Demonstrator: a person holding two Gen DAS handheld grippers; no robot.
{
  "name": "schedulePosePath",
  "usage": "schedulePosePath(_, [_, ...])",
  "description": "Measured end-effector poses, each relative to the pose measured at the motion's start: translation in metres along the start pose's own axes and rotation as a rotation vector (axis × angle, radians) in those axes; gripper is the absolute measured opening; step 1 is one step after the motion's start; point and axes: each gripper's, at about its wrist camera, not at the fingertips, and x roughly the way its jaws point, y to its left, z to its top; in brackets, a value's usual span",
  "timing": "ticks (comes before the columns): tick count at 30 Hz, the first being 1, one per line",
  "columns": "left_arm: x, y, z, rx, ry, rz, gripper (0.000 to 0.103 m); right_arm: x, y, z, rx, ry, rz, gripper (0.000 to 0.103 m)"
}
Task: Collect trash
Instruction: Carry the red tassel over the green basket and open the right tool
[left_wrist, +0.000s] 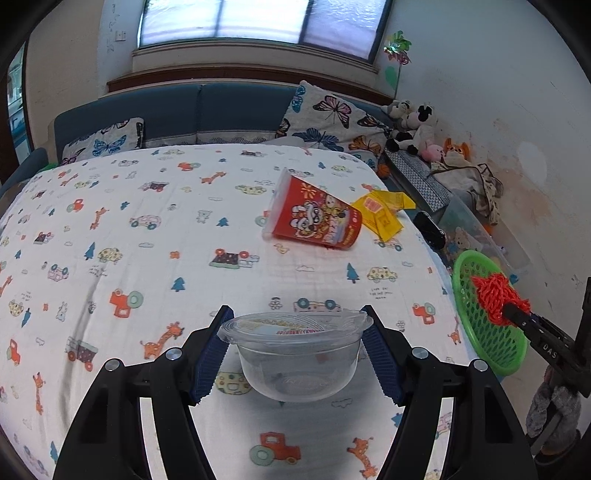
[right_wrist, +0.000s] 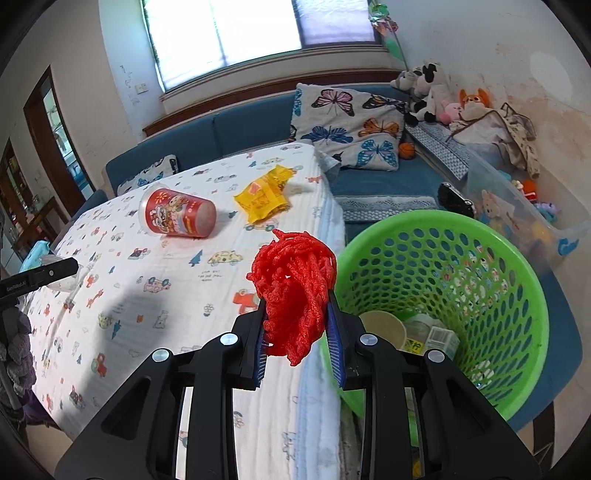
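Note:
My left gripper (left_wrist: 295, 323) is shut on a clear plastic bowl (left_wrist: 295, 362) with a lid and holds it above the table. My right gripper (right_wrist: 295, 295) is shut on a bunched red foam net (right_wrist: 295, 284), at the table's right edge beside the green basket (right_wrist: 517, 280). It also shows in the left wrist view (left_wrist: 496, 295) over the basket (left_wrist: 487, 343). A red noodle cup (left_wrist: 316, 218) lies on its side further back, with a yellow wrapper (left_wrist: 382, 210) next to it. Both show in the right wrist view: cup (right_wrist: 177, 214), wrapper (right_wrist: 264, 197).
The table wears a white cartoon-print cloth (left_wrist: 147, 240). The basket holds a paper cup (right_wrist: 380, 326) and a small carton (right_wrist: 439, 338). A blue sofa (right_wrist: 369, 181) with butterfly pillows, soft toys and a clear storage bin (right_wrist: 524, 214) stand behind and to the right.

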Motion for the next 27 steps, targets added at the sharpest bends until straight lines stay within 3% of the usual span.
schedulePosePath(13, [0.01, -0.043, 0.004, 0.062, 0.013, -0.045, 0.067, -0.01, -0.031, -0.005, 0.034, -0.003, -0.061, 0.03])
schedulePosePath(27, [0.02, -0.087, 0.007, 0.137, 0.025, -0.083, 0.067, -0.007, -0.091, -0.015, 0.108, 0.03, -0.201, 0.035])
